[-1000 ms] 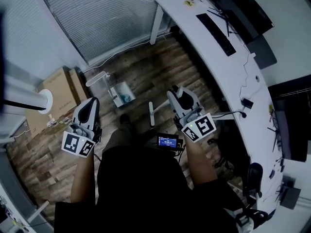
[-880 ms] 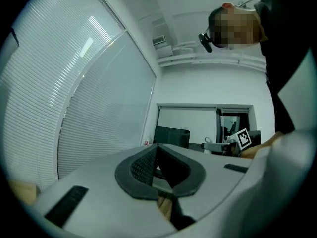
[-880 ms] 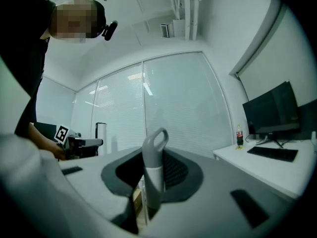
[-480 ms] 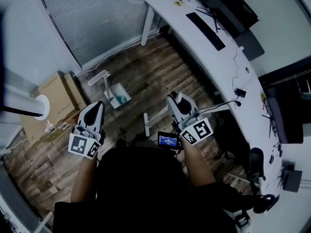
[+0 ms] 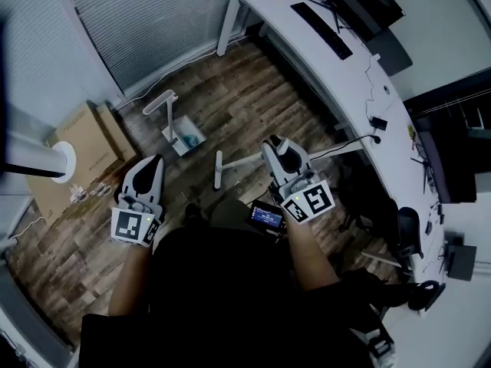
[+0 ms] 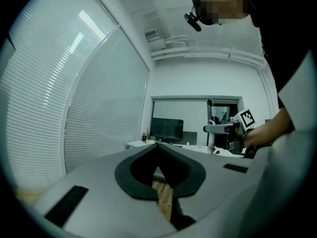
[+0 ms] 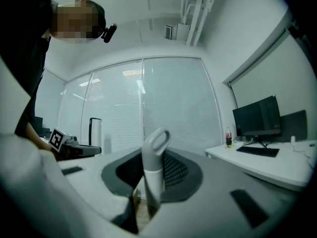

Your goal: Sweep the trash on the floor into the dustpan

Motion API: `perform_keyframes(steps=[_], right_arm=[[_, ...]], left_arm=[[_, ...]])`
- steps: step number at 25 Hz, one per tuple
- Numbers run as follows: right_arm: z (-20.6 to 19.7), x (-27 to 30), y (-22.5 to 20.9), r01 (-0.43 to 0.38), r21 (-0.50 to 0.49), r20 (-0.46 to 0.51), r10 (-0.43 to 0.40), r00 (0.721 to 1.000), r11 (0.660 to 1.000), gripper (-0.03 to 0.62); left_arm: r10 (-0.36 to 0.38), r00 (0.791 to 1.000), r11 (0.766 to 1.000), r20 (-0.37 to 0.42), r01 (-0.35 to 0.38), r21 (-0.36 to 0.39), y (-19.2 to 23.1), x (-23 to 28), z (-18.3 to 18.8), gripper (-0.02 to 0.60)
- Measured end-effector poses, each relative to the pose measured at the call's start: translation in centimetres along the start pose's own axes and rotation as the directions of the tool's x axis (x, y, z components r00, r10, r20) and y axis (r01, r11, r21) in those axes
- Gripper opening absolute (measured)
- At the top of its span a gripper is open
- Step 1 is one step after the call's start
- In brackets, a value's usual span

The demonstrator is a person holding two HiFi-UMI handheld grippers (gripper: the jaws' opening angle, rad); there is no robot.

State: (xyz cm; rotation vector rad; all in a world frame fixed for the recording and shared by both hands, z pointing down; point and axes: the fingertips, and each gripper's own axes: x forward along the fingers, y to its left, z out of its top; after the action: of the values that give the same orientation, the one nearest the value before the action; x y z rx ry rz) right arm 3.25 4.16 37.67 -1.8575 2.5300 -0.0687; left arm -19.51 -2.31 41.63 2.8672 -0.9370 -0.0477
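My right gripper is shut on the white handle of a broom, whose narrow head rests on the wood floor. In the right gripper view the handle's looped top stands up between the jaws of the right gripper. A white dustpan with an upright handle stands on the floor up and left of the broom head, with something bluish in it. My left gripper hangs shut and empty to the left of the dustpan; in its own view the left gripper holds nothing.
A long white desk with a keyboard and monitor runs along the right. A cardboard box and a white cylinder stand at the left, window blinds behind. A cable and chair base lie under the desk.
Both grippers have moved forward over the floor. The broom head has come nearer to the dustpan. Both grippers stay shut as before.
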Motion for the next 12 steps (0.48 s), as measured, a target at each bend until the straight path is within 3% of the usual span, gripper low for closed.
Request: perform_keyframes(steps=[12], right_arm=[[-0.4,-5.6,1.4,-0.041,0.048,0.031,0.039,0.999,0.998,0.078]], left_arm=[[0.021,0.999,0.998,0.037,-0.019,-0.057,-4.5,-1.3,1.9,-0.005]])
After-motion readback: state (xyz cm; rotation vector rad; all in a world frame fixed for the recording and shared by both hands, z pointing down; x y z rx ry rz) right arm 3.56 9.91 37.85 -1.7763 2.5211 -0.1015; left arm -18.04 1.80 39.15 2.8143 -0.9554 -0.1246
